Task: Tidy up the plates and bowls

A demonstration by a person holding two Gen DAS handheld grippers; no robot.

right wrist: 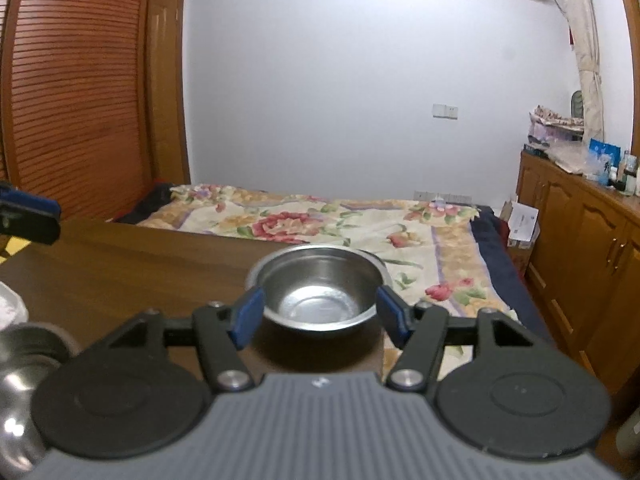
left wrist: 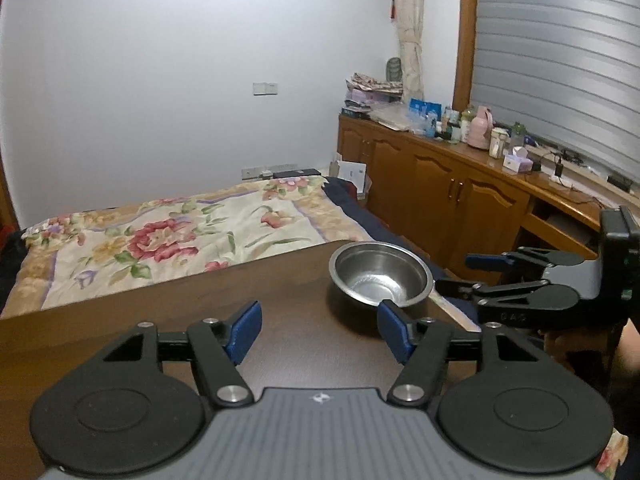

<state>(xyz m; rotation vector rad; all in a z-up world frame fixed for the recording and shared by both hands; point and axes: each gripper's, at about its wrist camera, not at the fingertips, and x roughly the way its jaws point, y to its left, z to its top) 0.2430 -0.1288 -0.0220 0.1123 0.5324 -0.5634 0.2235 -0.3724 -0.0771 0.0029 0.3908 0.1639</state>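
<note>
**Steel bowl sitting free near the desk corner**

I am looking at one steel bowl point(left wrist: 381, 276) sitting upright on the brown desk point(left wrist: 200, 300), close to its far right corner, just before the flowery bed point(left wrist: 180, 236). My right tool point(right wrist: 318, 316) is standing open with its blue pads on each side of the bowl's near rim, not pressing on it. I think it is lined up there for picking the bowl up or letting it go. My left tool point(left wrist: 320, 332) is open too, holding nothing, left of the bowl. More shiny metal point(right wrist: 28, 360) is showing left of the bowl, but it is cut off and blurry, so I cannot tell what it is. I am seeing no plates.
</note>
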